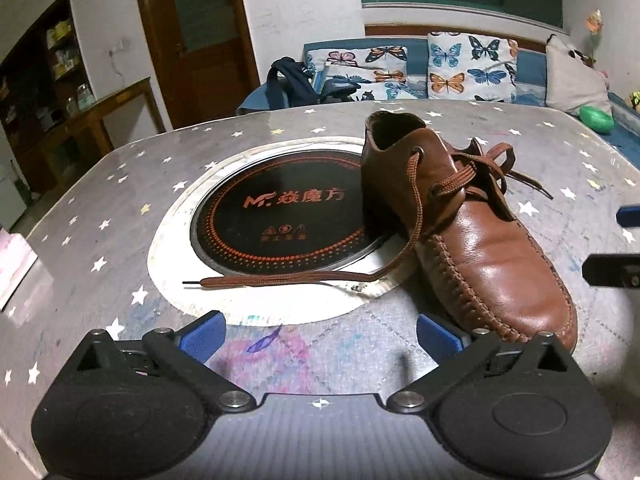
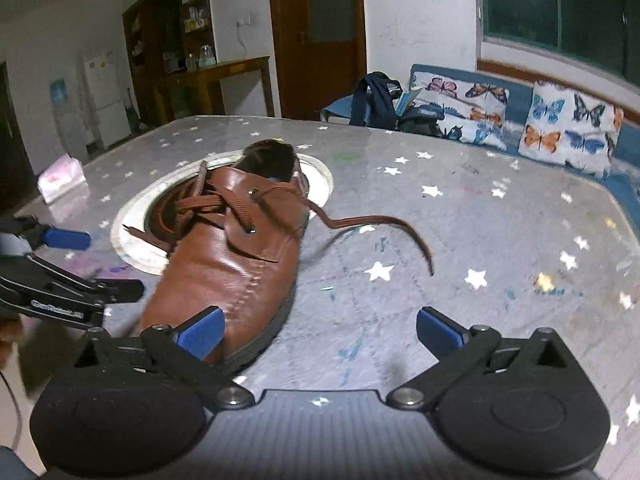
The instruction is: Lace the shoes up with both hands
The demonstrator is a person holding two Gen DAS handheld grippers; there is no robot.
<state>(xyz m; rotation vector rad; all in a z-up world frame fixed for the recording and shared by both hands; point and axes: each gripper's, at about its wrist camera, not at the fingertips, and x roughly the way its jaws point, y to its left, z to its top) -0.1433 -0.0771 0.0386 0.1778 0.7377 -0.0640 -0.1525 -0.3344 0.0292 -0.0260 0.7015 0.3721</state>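
Star-speckled tabletop point(image 1: 120, 240): both the left gripper point(image 1: 320, 338) and right gripper point(image 2: 320, 330) are spread wide, empty. Limp brown laces point(image 1: 304, 278) are best pinched near their stiff tips; the leather shoe point(image 1: 480, 240) looks slippery.

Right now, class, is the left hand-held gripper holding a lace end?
No: the left hand-held gripper is open and empty, and the lace lies loose on the table.

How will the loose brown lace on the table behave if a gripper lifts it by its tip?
The lace is probably floppy: it lies flat in a curve. It looks light, so its length would likely hang and swing. It stays threaded in the shoe, so pulling may tug that.
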